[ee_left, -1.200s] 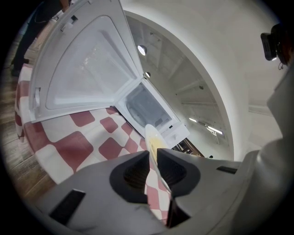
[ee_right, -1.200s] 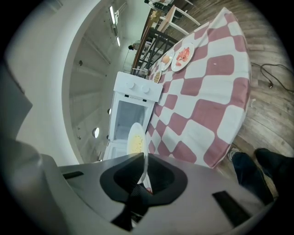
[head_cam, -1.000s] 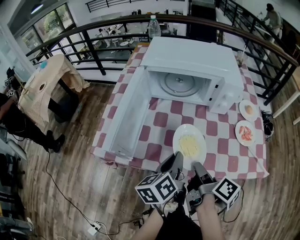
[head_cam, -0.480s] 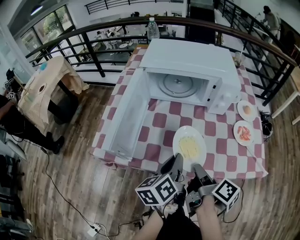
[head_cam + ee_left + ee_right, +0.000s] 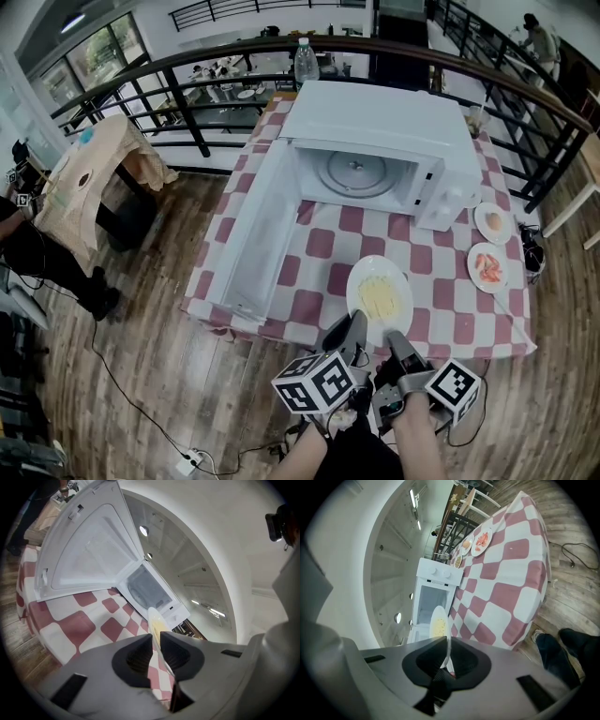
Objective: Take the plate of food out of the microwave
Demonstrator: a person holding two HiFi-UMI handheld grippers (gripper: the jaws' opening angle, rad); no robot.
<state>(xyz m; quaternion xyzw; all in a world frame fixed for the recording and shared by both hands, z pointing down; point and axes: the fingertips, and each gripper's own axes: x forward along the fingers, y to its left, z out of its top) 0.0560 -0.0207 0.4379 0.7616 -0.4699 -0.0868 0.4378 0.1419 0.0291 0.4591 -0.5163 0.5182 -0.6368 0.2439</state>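
Note:
A white plate (image 5: pixel 379 289) with yellow food hangs over the near side of the red-and-white checked table (image 5: pixel 323 242), in front of the open white microwave (image 5: pixel 375 122). Both grippers hold it by its near rim. My left gripper (image 5: pixel 354 324) is shut on the rim's left part, and my right gripper (image 5: pixel 395 337) is shut on its right part. In the left gripper view the plate (image 5: pixel 156 620) runs edge-on between the pads of the left gripper (image 5: pixel 156 645). The right gripper view shows the plate (image 5: pixel 439 623) pinched in the right gripper (image 5: pixel 447 651). The microwave's turntable (image 5: pixel 356 170) is bare.
The microwave door (image 5: pixel 258 234) lies swung open to the left over the table. Two small plates of food (image 5: pixel 493 222) (image 5: pixel 487 266) sit at the table's right edge. A water bottle (image 5: pixel 307 56) stands behind the microwave by a black railing (image 5: pixel 187 61). A person (image 5: pixel 37 253) stands at far left.
The plate and both grippers have kept still. The person at the far left has shifted a little.

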